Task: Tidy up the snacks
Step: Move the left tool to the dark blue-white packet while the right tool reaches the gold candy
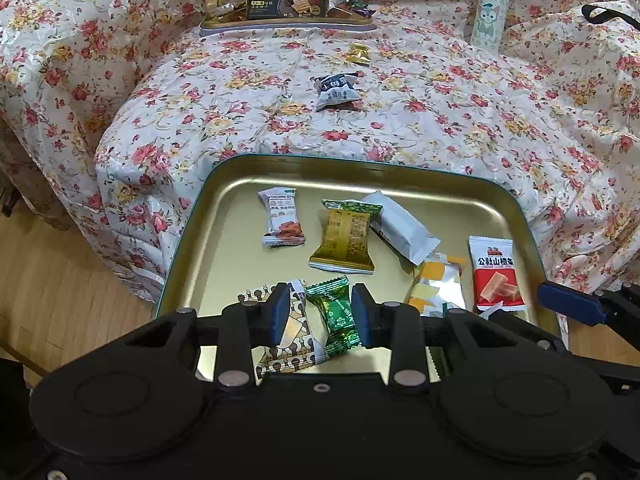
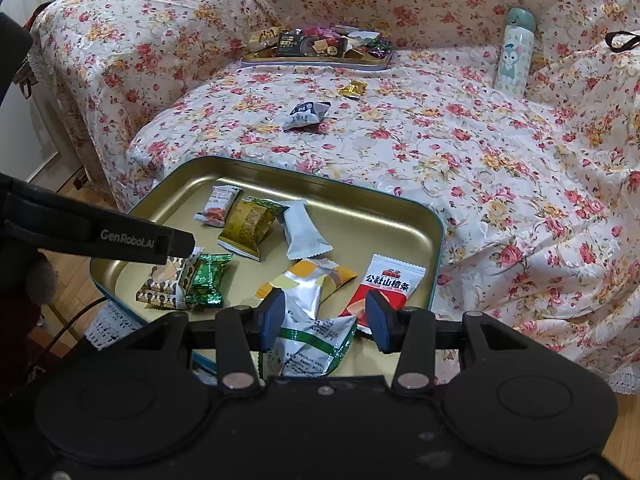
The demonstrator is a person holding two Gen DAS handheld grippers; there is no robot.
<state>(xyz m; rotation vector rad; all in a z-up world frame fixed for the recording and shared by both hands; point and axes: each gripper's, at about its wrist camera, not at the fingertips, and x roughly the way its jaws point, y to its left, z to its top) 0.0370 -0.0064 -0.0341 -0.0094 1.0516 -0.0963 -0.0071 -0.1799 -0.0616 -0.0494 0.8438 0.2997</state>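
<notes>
Gold tray point(image 1: 188, 216) at sofa point(image 1: 440, 128) front edge, collecting snacks. Left gripper point(image 1: 320, 314) jaws apart, straddling green candy point(image 1: 335, 318) in tray. Right gripper point(image 2: 326, 318) jaws apart over white-green packet point(image 2: 316, 340), probably just dropped. Dark packet point(image 2: 306, 115), gold candy point(image 2: 353, 89) lie beyond tray.

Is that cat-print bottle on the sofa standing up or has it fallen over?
Standing, roughly upright: the bottle rests on its base, cap on top, against the floral sofa cover.
</notes>
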